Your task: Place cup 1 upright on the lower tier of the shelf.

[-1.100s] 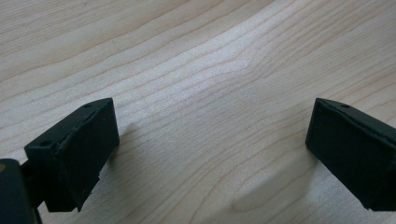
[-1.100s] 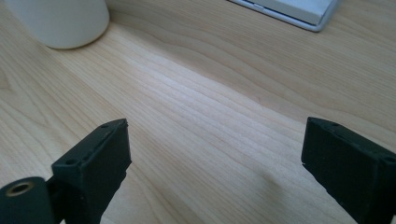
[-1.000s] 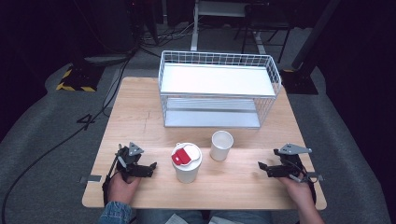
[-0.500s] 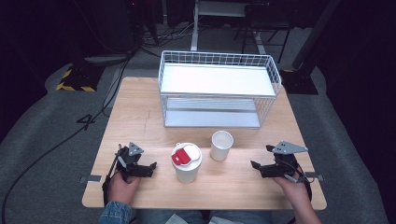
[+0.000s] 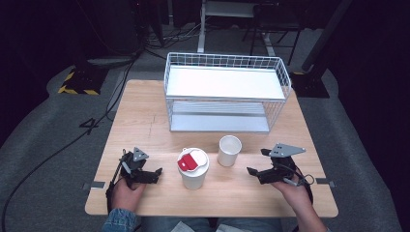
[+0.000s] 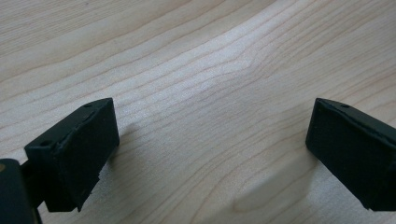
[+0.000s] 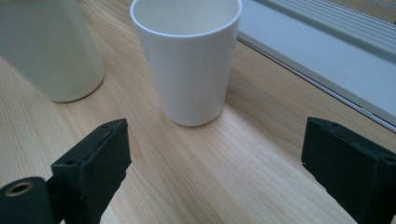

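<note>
A wooden table [image 5: 145, 116] stands on grey floor in a dark room, and all the work sits on its near half. The open white cup [image 5: 229, 150] stands upright just right of the middle of the table, between the near edge and the wire rack [image 5: 225, 92] at the far edge; in the right gripper view the same cup [image 7: 189, 60] is straight ahead of the jaws, not yet between them. The right gripper [image 5: 256, 163] hovers near the cup towards the right edge, jaws apart and empty, aimed at the cup's side. To the cup's left, near it but apart, is the taller lidded cup [image 5: 193, 168] with a red tab on its lid. The left gripper [image 5: 155, 170] rests low near the near left corner, jaws apart over bare wood, nothing between them. Judgement: the step in hand is the approach to the open cup. The next move calls for a level advance until the cup wall lies between the pads, then a gentle closure, since a light empty cup may tip or slide.
</note>
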The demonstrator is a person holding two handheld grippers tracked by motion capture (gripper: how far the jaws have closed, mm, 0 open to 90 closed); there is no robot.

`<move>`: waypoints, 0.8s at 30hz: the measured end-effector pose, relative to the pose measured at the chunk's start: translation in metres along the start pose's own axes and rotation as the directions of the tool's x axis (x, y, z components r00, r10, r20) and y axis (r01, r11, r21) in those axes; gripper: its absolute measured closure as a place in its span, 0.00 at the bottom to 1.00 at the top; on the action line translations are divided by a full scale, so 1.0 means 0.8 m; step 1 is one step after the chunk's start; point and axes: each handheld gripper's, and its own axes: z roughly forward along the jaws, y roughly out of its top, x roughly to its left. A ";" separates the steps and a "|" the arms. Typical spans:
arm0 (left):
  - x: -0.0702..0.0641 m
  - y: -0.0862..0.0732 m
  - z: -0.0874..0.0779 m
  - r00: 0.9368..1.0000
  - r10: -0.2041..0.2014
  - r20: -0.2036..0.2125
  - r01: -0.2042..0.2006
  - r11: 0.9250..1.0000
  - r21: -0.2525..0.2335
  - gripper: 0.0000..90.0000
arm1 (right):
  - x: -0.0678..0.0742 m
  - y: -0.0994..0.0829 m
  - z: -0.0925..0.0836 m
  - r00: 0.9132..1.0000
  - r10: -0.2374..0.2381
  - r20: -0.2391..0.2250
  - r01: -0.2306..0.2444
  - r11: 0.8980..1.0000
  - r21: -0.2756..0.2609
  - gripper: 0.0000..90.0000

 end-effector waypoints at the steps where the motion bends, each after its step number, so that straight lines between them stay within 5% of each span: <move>1: 0.000 0.000 0.000 1.000 0.000 0.000 0.000 1.000 0.000 0.04 | 0.001 0.002 0.003 1.000 -0.004 -0.006 0.004 1.000 -0.004 0.09; 24: 0.000 0.000 0.000 1.000 0.000 0.000 0.000 1.000 0.001 0.04 | 0.019 0.015 0.084 0.996 -0.056 -0.067 0.059 0.997 0.043 0.08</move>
